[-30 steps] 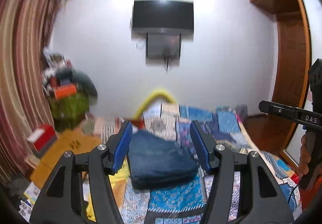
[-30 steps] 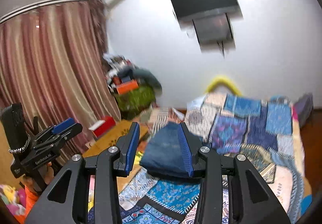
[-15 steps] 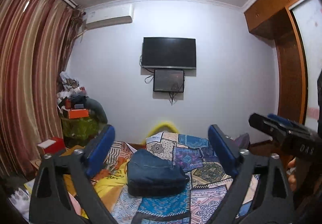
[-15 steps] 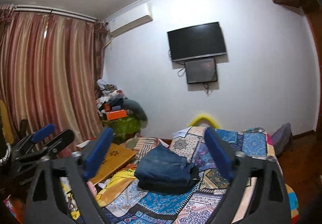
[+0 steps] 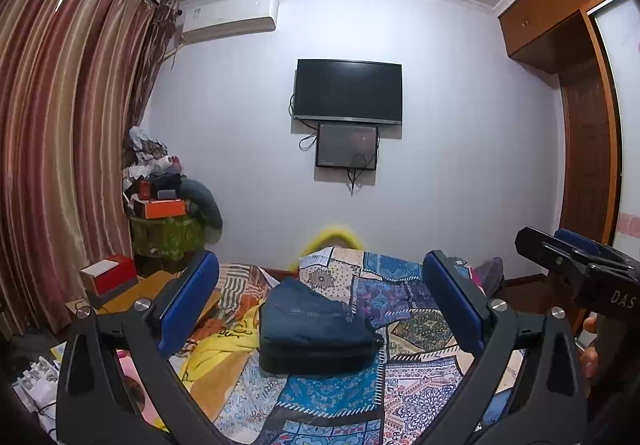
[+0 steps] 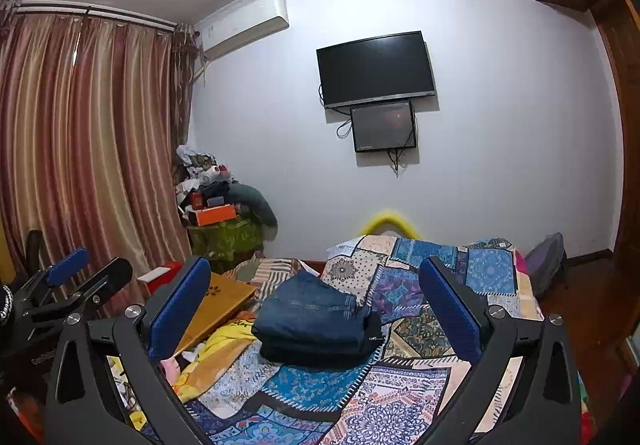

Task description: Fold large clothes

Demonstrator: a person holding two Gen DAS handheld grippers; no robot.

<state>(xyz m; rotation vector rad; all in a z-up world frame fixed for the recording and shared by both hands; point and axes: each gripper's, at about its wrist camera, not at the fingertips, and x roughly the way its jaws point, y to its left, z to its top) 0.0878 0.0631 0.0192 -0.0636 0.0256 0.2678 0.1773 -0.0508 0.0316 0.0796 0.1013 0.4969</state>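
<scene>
The folded jeans point(image 5: 316, 329) point(image 6: 316, 319) lie on the patchwork bedspread point(image 5: 404, 293) point(image 6: 408, 297), well ahead of both grippers. The left gripper point(image 5: 320, 309) and right gripper point(image 6: 316, 307) are held above the bed, jaws spread wide, empty.

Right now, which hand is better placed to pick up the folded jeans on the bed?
Neither clearly: the left tool and right tool both hang open, centred on the jeans.
</scene>
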